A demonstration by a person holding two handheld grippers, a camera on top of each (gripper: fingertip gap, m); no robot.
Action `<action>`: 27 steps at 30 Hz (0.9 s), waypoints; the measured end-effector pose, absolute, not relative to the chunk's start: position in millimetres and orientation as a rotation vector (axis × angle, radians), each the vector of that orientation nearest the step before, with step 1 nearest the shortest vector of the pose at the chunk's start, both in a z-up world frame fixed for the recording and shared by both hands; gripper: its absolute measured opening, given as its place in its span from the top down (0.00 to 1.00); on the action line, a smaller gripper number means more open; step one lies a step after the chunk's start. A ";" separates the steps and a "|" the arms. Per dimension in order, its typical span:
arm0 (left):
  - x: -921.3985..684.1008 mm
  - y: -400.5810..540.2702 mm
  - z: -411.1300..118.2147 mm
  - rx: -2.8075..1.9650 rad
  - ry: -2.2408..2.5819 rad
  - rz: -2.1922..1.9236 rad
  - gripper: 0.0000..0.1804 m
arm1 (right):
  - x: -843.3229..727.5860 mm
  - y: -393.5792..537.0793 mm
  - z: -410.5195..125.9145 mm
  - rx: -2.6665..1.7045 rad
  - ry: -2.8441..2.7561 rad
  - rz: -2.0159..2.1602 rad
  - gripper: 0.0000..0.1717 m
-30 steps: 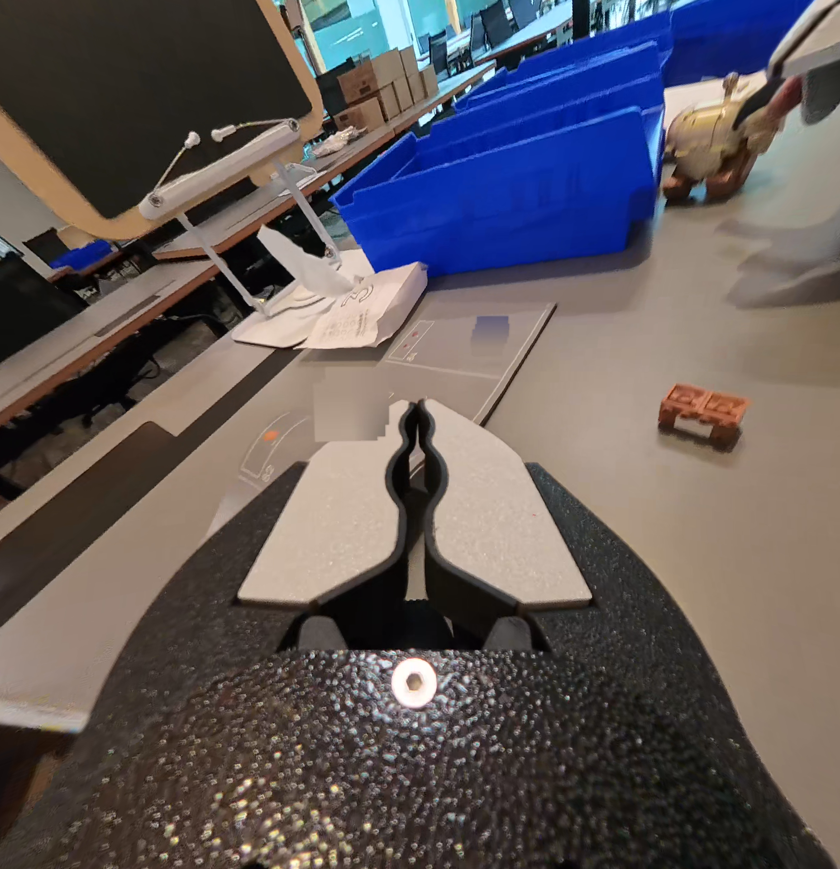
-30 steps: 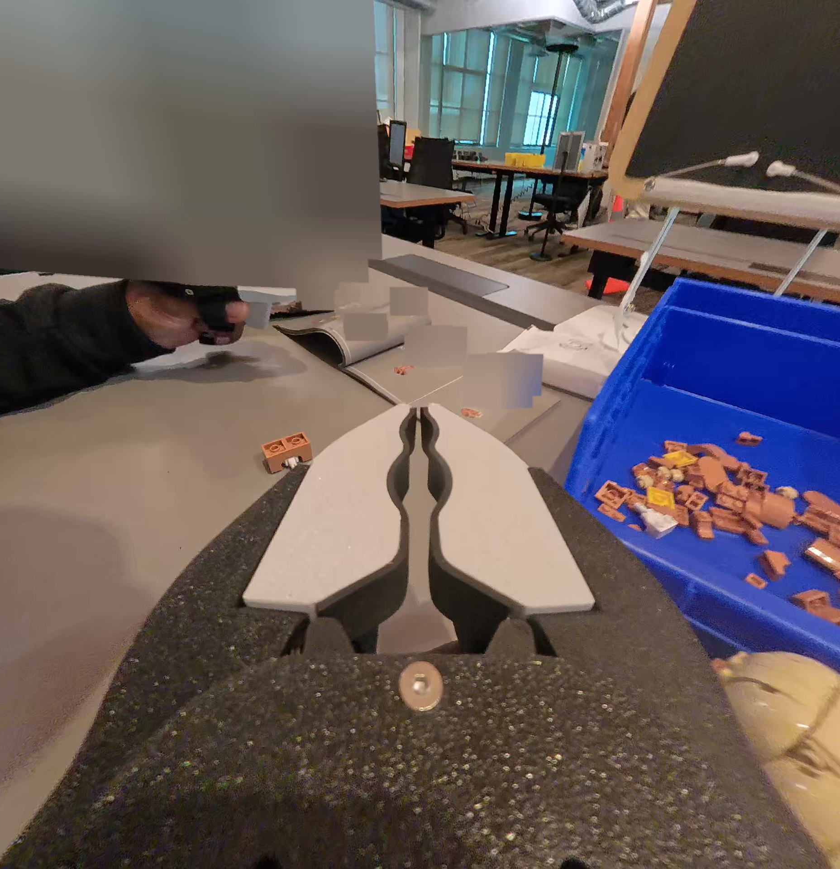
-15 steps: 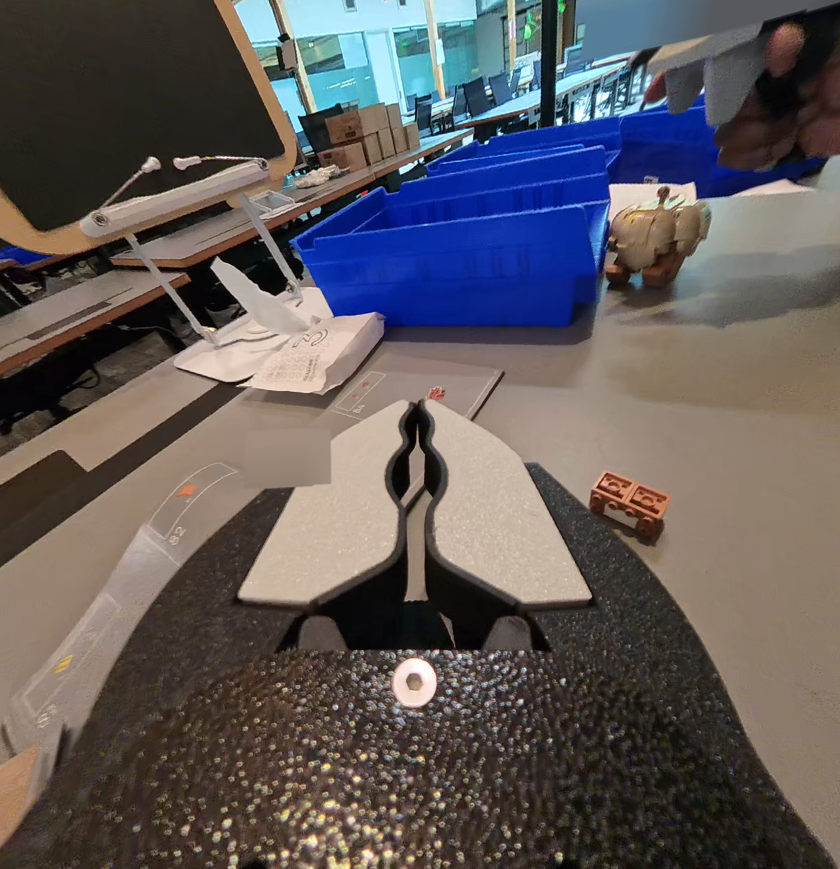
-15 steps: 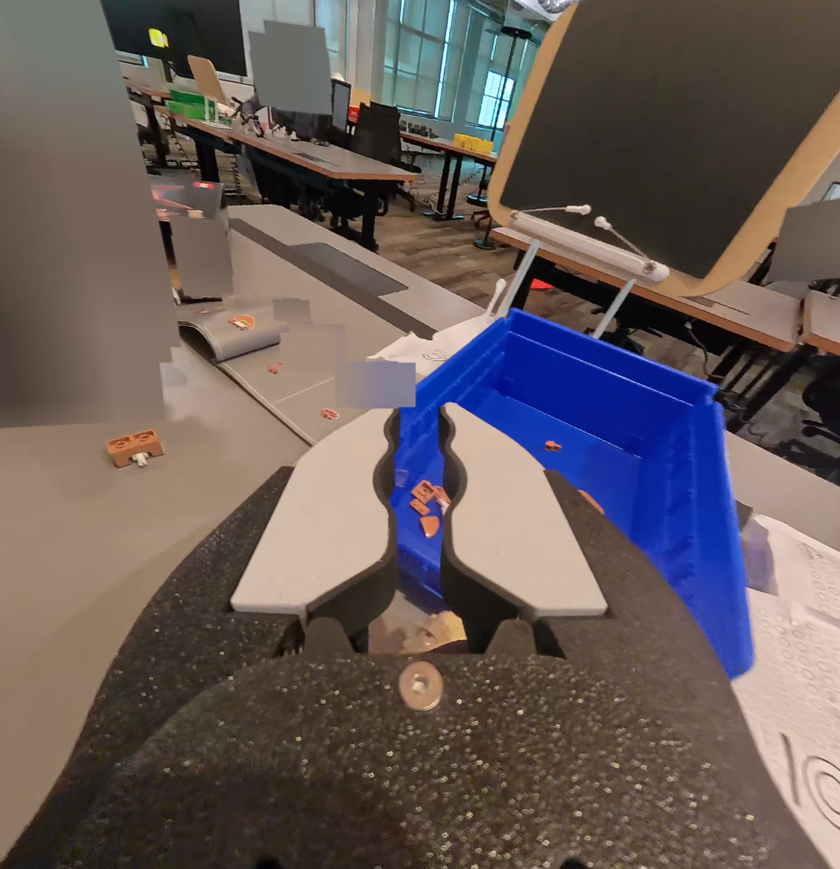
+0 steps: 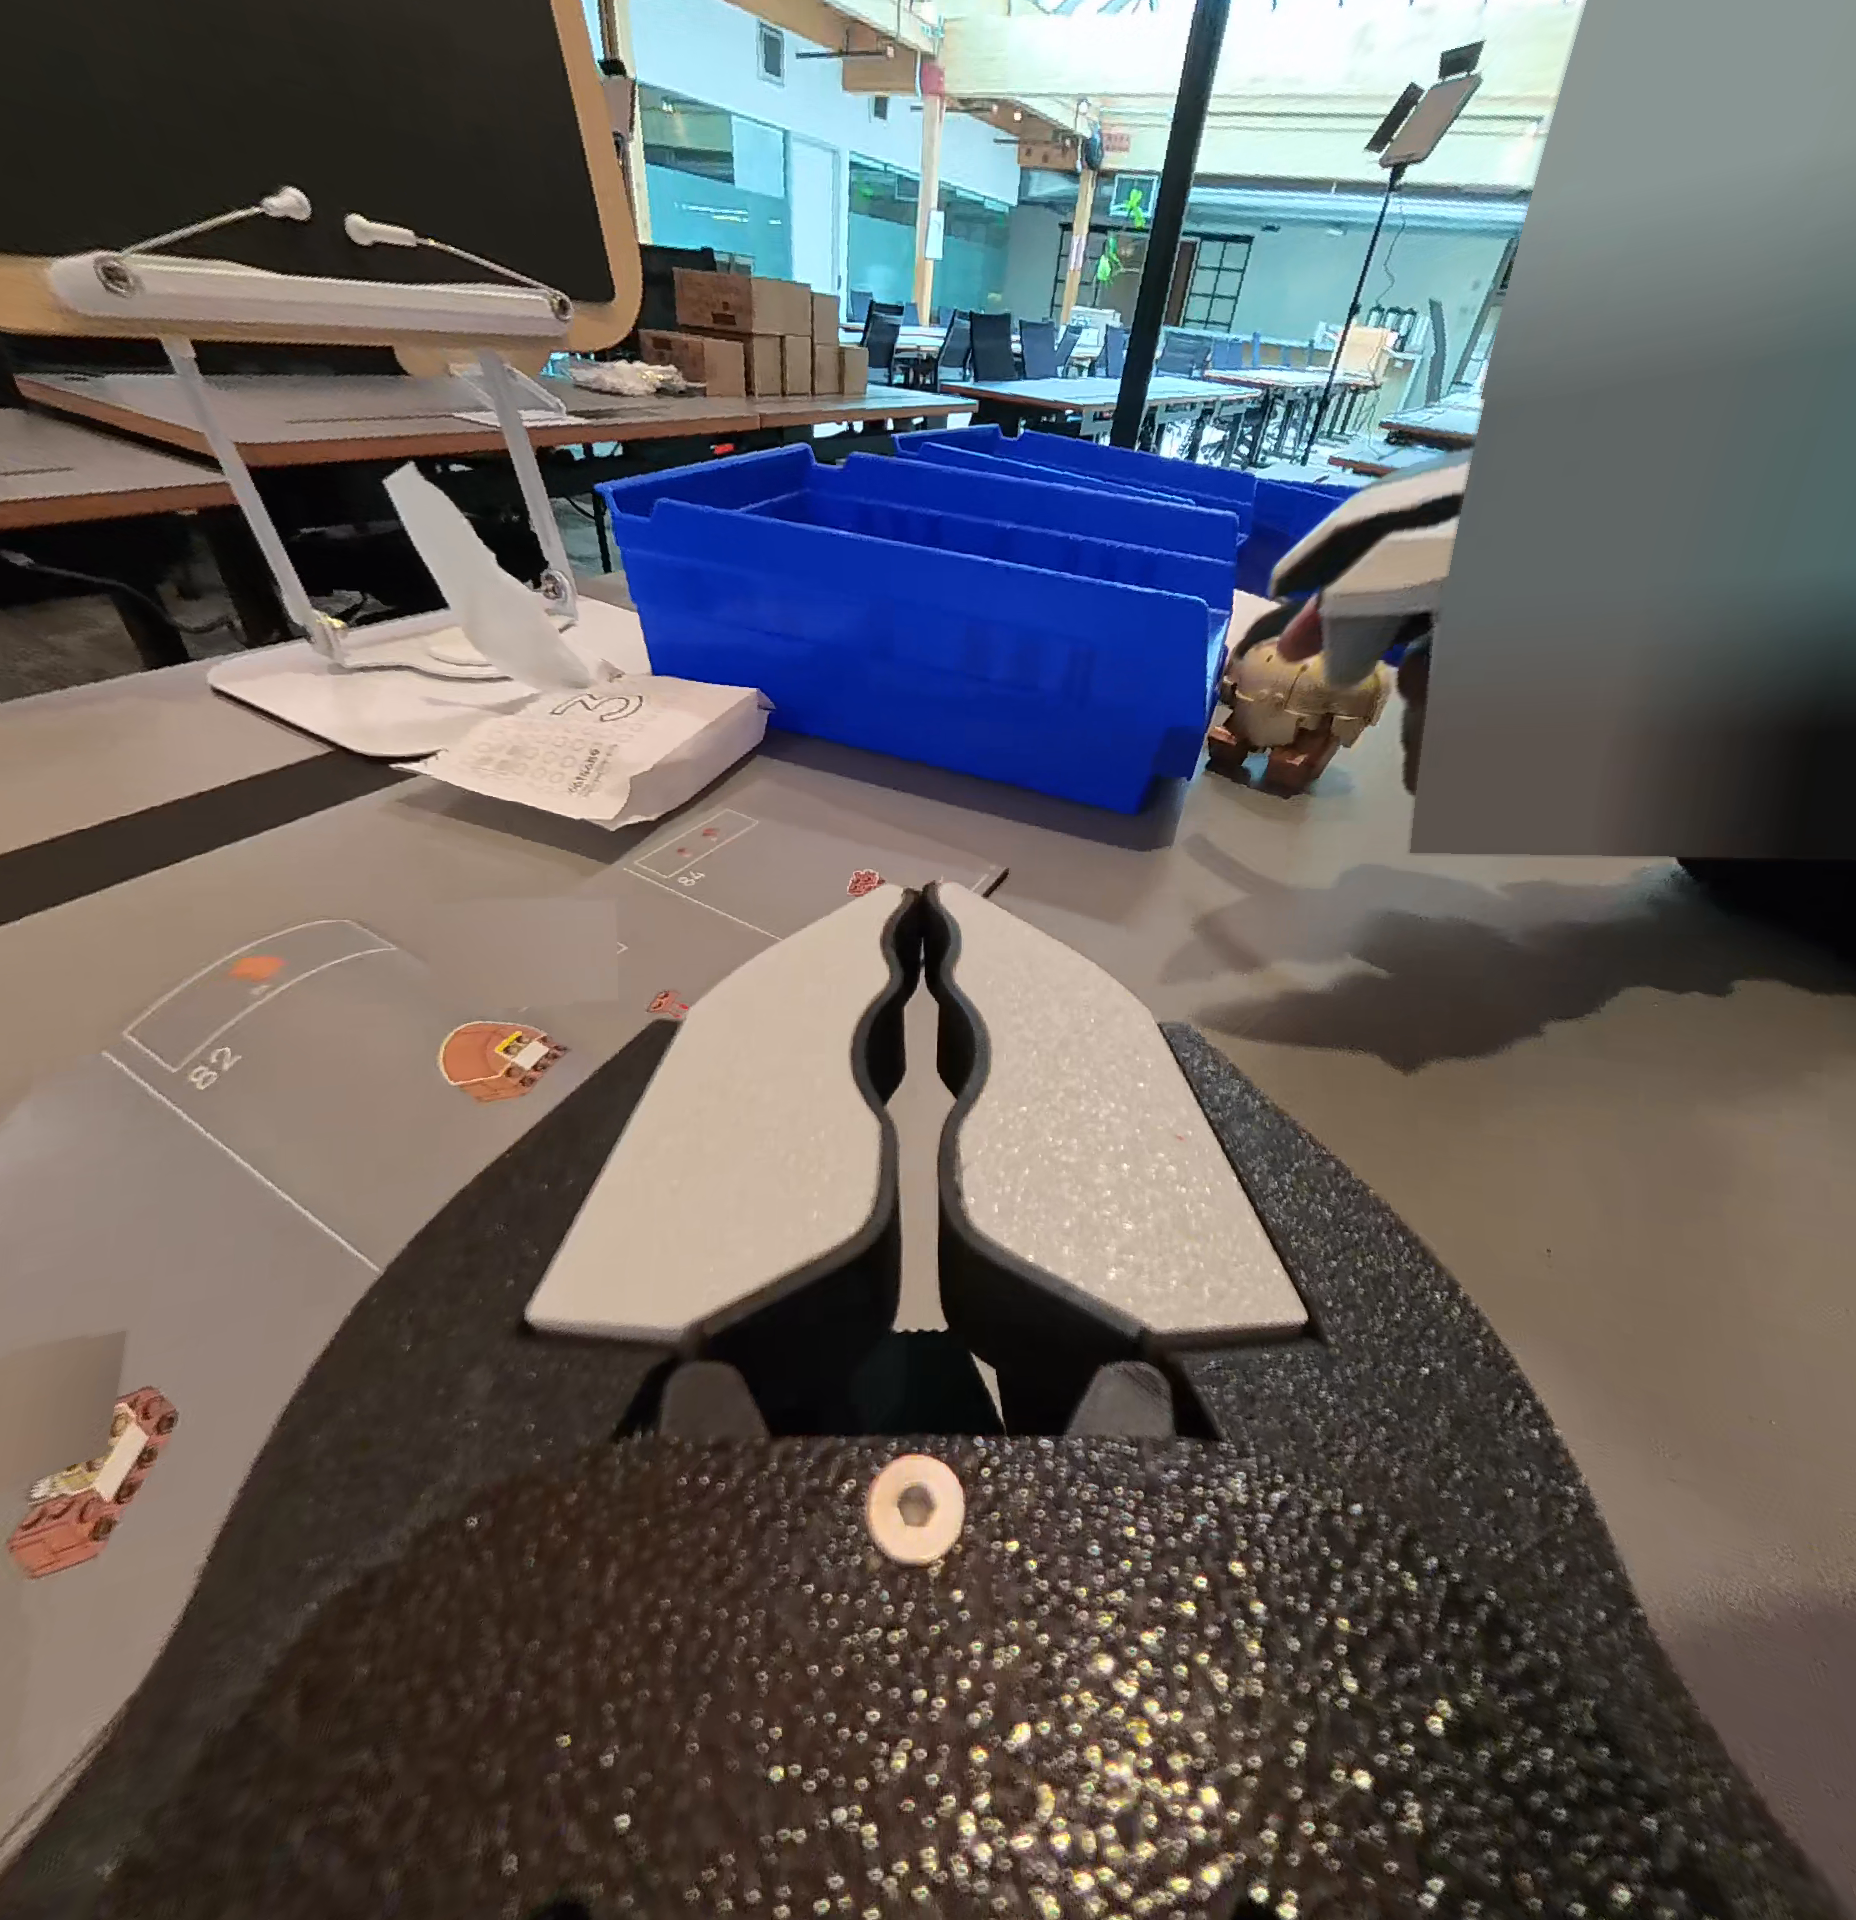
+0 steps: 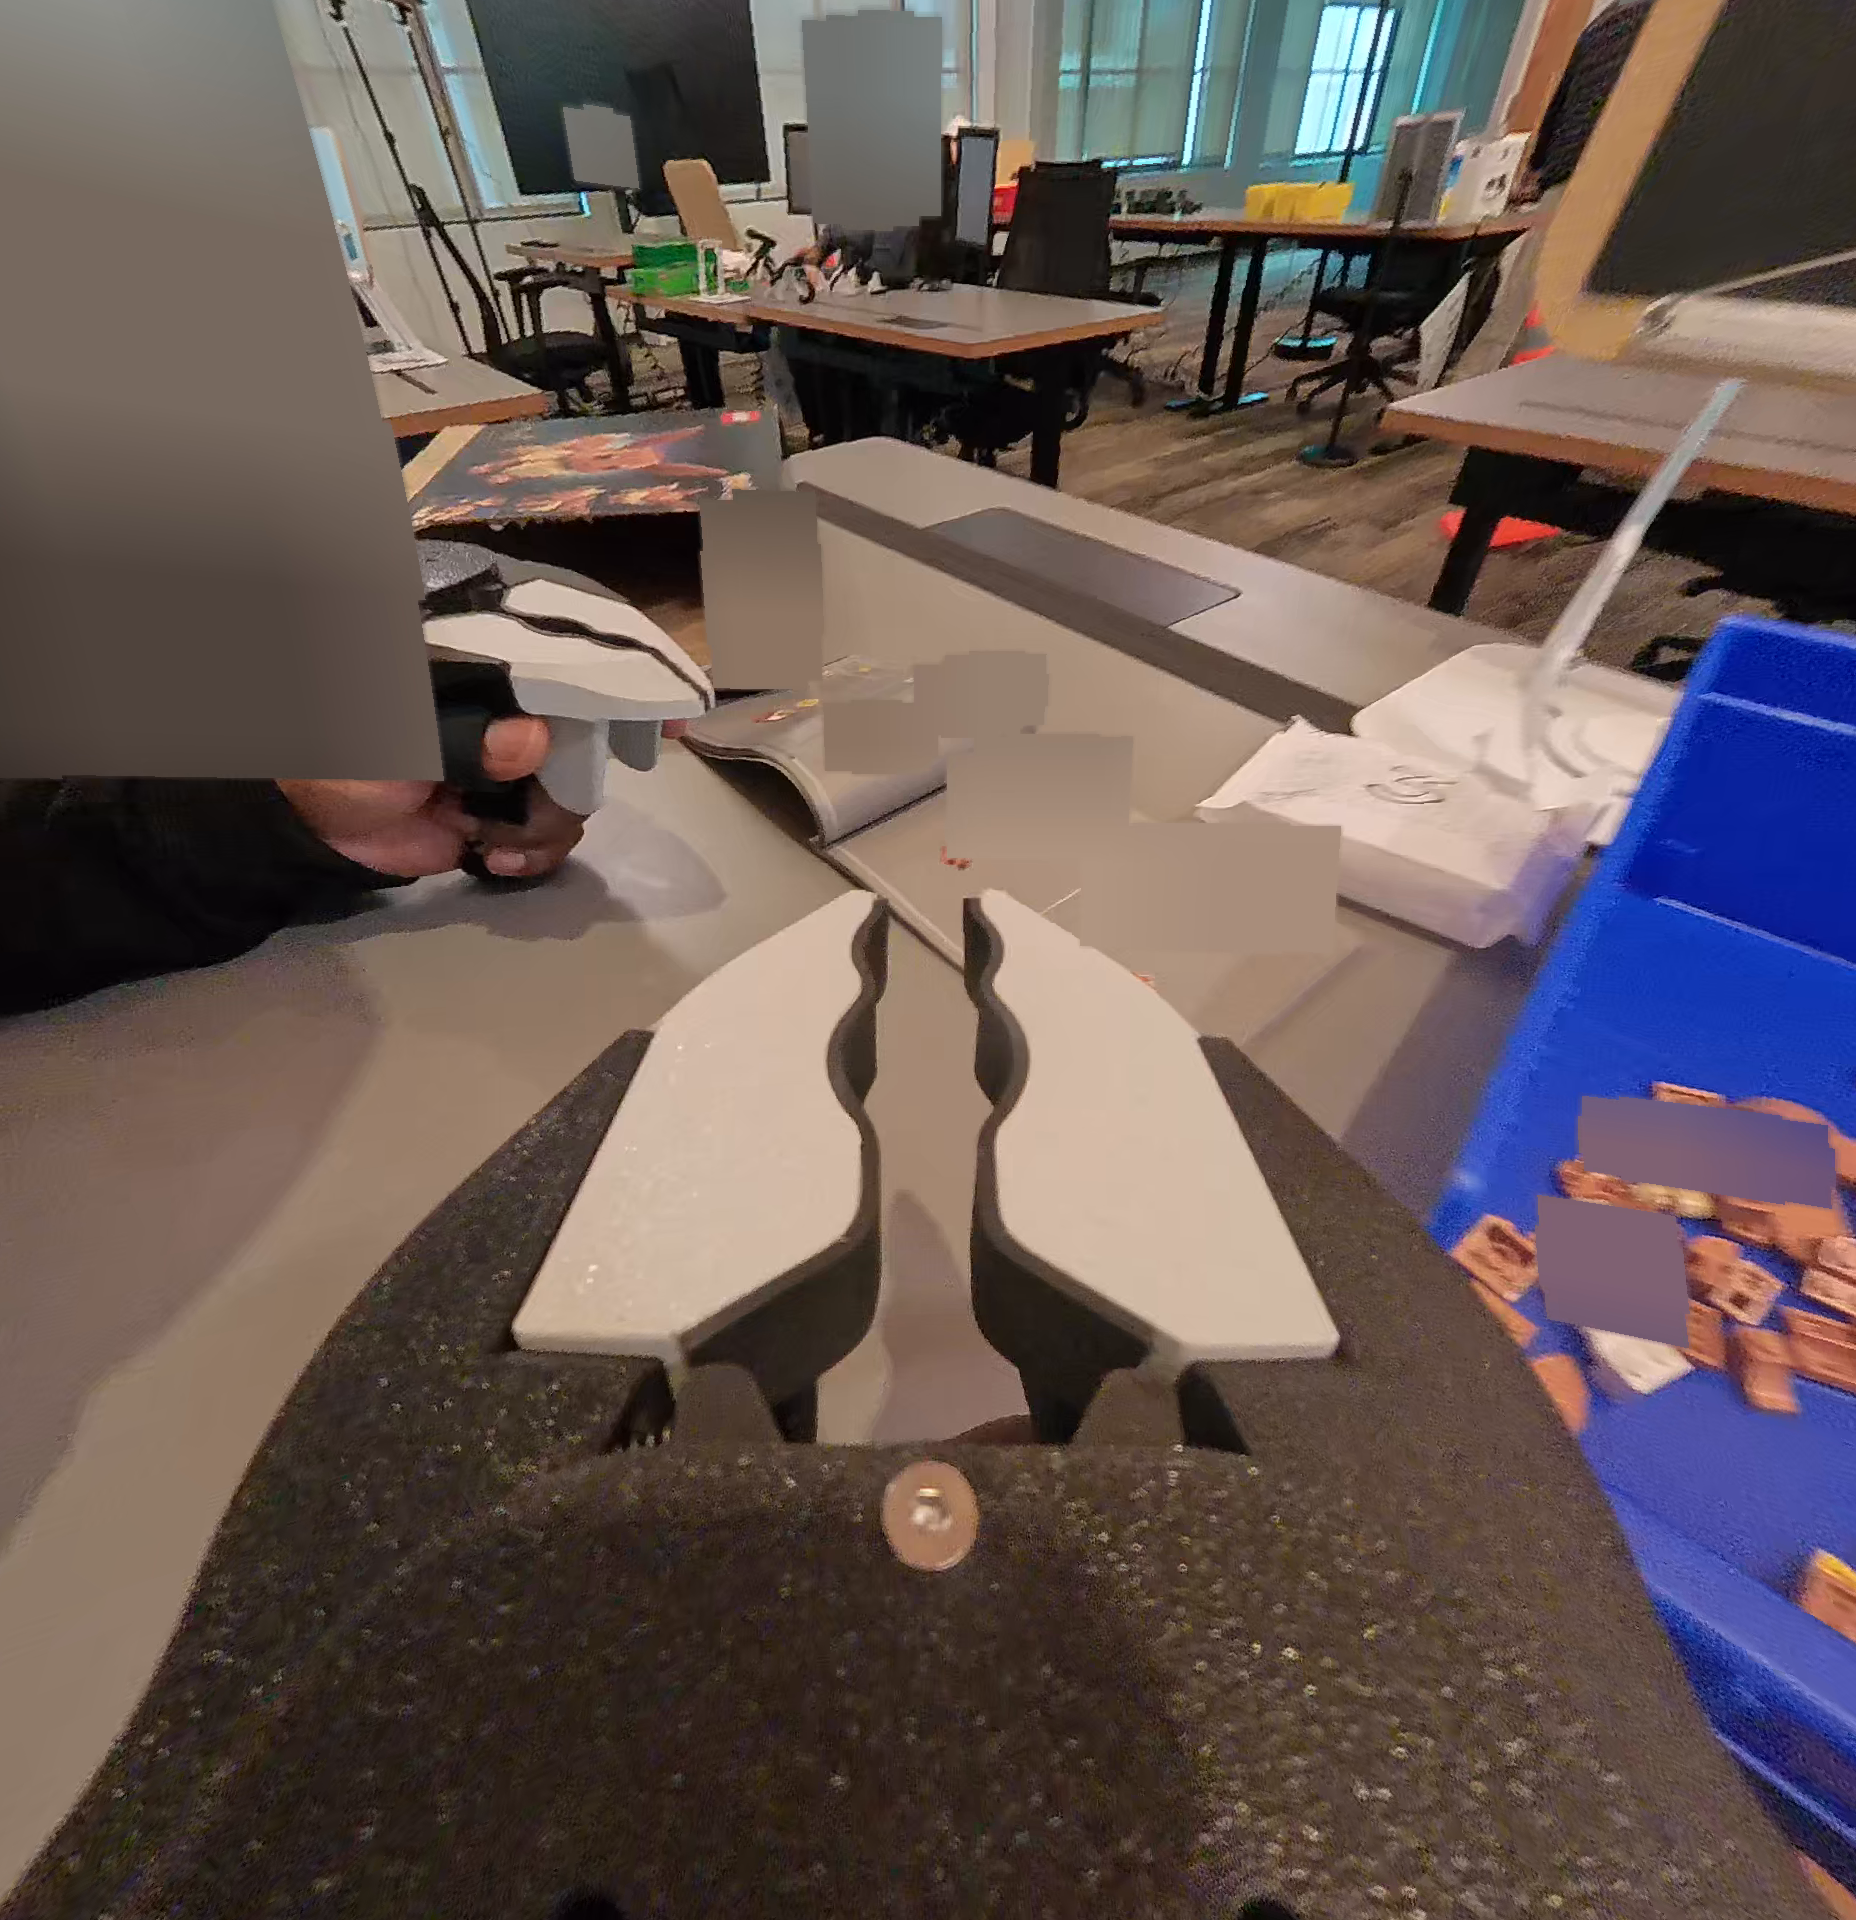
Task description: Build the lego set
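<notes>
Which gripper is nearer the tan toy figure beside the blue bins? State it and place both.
Right. The right gripper hovers just above the tan toy figure, beside the blue bin. The left gripper is shut over the open booklet, well short of the figure.

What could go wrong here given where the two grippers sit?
1. The right gripper, open and empty, hangs close beside the blue bin of loose bricks; a sideways drift could knock its wall.
2. The left gripper, shut and empty, sits low over the open instruction booklet; it may snag a page.
</notes>
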State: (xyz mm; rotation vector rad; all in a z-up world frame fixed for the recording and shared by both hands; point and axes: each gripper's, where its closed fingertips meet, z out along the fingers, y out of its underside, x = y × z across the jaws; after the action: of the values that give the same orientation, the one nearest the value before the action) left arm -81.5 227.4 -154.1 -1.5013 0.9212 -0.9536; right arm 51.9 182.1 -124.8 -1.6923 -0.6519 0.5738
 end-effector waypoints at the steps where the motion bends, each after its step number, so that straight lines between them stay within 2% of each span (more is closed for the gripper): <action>1: -82.6 225.9 -153.7 -1.495 0.925 -0.958 1.00 | 44.9 183.2 -129.8 -1.700 -0.657 0.586 0.92; 18: -108.7 218.8 -143.5 -1.438 0.862 -1.021 1.00 | 4.6 198.6 -180.2 -1.777 -0.708 0.588 0.93; 27: -108.2 221.6 -145.8 -1.461 0.855 -1.024 1.00 | 8.8 199.4 -183.1 -1.787 -0.690 0.615 0.93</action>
State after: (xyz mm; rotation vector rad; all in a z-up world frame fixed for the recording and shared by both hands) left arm -108.2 221.6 -145.8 -1.4608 0.8553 -1.0244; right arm 8.8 199.4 -183.1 -1.7873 -0.6901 0.6152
